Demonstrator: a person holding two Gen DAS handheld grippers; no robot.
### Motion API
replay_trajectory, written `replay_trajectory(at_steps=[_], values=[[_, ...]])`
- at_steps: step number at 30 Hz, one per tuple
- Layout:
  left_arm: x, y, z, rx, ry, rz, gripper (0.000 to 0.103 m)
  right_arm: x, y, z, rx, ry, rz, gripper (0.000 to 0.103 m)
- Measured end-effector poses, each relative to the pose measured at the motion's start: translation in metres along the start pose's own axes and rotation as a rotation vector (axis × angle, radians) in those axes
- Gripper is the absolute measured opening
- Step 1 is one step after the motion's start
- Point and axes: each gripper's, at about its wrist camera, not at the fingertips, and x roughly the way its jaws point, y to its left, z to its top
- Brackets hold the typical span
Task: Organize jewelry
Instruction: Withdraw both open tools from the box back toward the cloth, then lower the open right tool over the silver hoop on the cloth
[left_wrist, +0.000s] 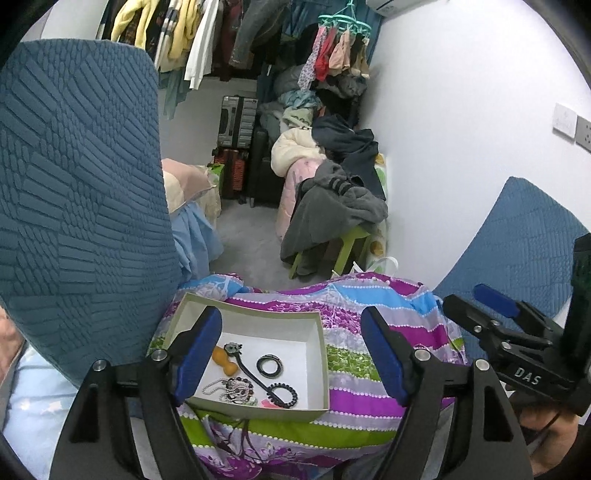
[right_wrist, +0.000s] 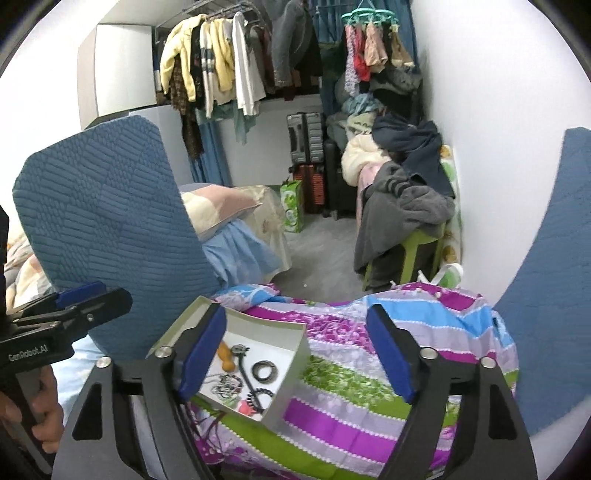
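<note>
Here, item by item. A shallow white box (left_wrist: 317, 354) sits on a striped purple, green and blue bedspread (left_wrist: 354, 402), near its left side, just beside a blue quilted cushion (left_wrist: 77, 192).

Contents of the box, all lying loose on its floor:
- an orange peanut-shaped piece (left_wrist: 225, 362) at the left;
- a round grey charm on a long black cord (left_wrist: 245, 363), the cord running diagonally toward the front;
- a black ring (left_wrist: 270, 366), right of the cord and apart from it;
- a black spiral hair tie (left_wrist: 283, 395) at the front, touching the cord's end;
- a tangle of pale and dark bead strings (left_wrist: 232, 389) at the front left;
- a small pink item (left_wrist: 266, 403) at the front edge, too small to identify.

Left gripper (left_wrist: 291, 354): fingers spread wide, holding nothing, above and ahead of the box; its left blue pad (left_wrist: 197, 354) overlaps the box's left wall in the left wrist view.

Right gripper (right_wrist: 297, 354): fingers likewise wide apart and empty, the box (right_wrist: 295, 363) seen past its left pad (right_wrist: 201, 354), the bedspread (right_wrist: 369, 373) between the pads.

Background: hanging clothes (right_wrist: 207, 62), stacked suitcases (right_wrist: 308, 147), and a green stool (right_wrist: 421, 251) heaped with garments.
</note>
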Motion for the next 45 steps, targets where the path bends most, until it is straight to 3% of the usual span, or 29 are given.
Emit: replay_trajectory(at_steps=[7, 20, 30, 39, 45], values=[[0.014, -0.026, -0.02, 0.014, 0.01, -0.028, 0.078, -0.014, -0.029, -0.016, 0.011, -0.022, -0.053, 0.083], [0.059, -0.073, -0.052, -0.002, 0.102, -0.171, 0.078, -0.03, -0.087, -0.051, 0.057, -0.01, -0.121, 0.082], [0.104, -0.116, -0.075, 0.028, 0.197, -0.251, 0.075, -0.011, -0.148, -0.098, 0.17, 0.092, -0.174, 0.051], [0.149, -0.148, -0.092, 0.054, 0.269, -0.288, 0.072, 0.001, -0.197, -0.132, 0.252, 0.157, -0.199, 0.045], [0.187, -0.17, -0.103, 0.073, 0.325, -0.301, 0.061, 0.033, -0.226, -0.15, 0.276, 0.226, -0.175, 0.038]])
